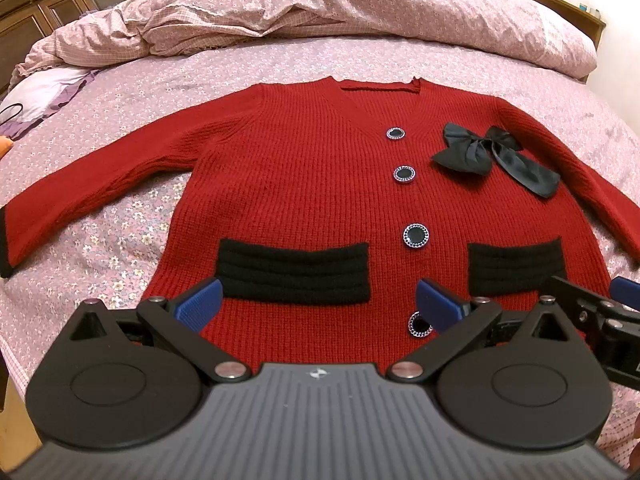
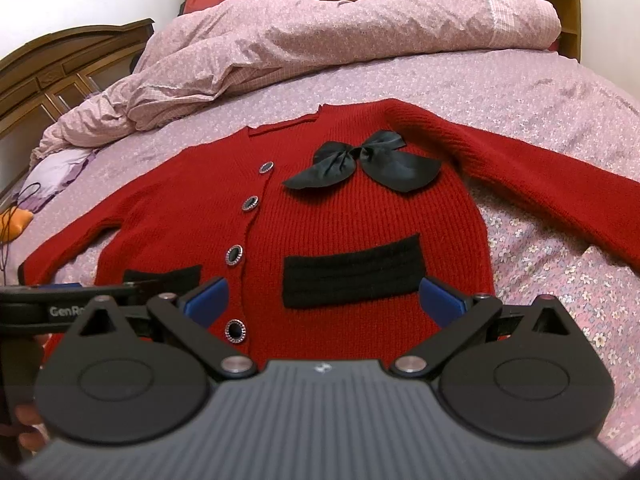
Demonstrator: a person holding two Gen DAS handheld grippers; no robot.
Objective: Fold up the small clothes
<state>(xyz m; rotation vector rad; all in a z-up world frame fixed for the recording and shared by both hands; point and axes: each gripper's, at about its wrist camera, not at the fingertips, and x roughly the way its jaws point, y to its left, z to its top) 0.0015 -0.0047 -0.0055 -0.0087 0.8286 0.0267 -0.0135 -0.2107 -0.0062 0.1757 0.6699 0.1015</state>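
Note:
A small red knit cardigan [image 1: 304, 184] [image 2: 340, 216] lies flat and face up on the bed, both sleeves spread outward. It has black-and-silver buttons down the front, two black pocket bands and a black bow [image 1: 492, 152] [image 2: 360, 164] on the chest. My left gripper [image 1: 318, 304] hovers open over the hem at the left pocket band [image 1: 294, 274], nothing between its blue pads. My right gripper [image 2: 324, 300] is open over the hem by the other pocket band [image 2: 354, 278], also empty. Each gripper shows at the edge of the other's view.
The bed [image 1: 120, 92] carries a pink floral sheet, with a rumpled duvet [image 1: 320, 8] piled at the far side. A wooden headboard [image 2: 60, 64] stands at the left. A purple cloth and an orange object [image 2: 18, 220] lie at the left edge.

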